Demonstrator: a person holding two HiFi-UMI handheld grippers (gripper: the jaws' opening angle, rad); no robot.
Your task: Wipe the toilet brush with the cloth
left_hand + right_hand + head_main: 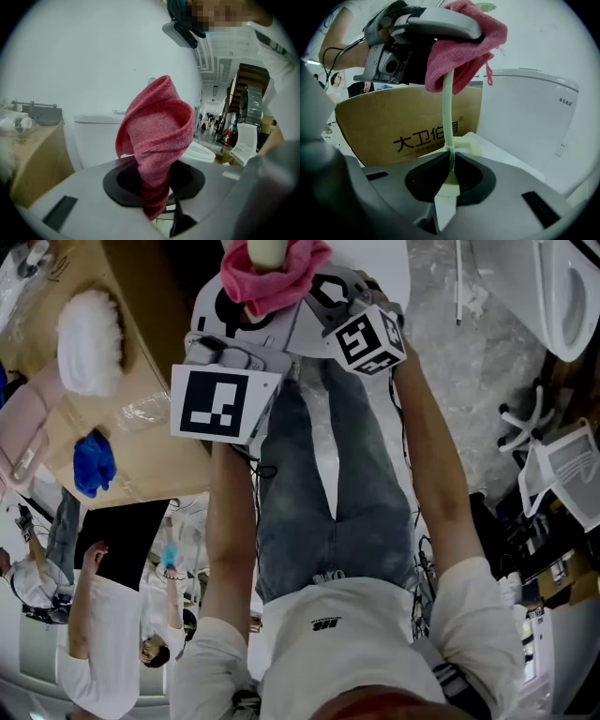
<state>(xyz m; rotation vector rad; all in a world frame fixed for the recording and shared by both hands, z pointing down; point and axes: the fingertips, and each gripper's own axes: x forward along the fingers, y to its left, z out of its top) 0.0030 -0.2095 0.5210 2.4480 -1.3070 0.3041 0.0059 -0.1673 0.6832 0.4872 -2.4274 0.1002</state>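
My left gripper (157,187) is shut on a pink cloth (157,136), which stands up from its jaws in a folded bunch. In the right gripper view that cloth (464,47) wraps the upper end of a pale green toilet brush handle (448,117). The handle runs down into my right gripper (451,164), whose jaws are shut on it. In the head view both grippers meet at the top, left gripper (239,310) and right gripper (314,292), with the cloth (272,277) bunched over the brush's pale tip (265,249). The brush's bristle end is hidden.
A cardboard box (141,418) stands at the left, with a white fluffy thing (91,341) and a blue cloth (94,463) on it. A white toilet (529,117) is close behind the grippers. Other people (103,624) stand at the lower left.
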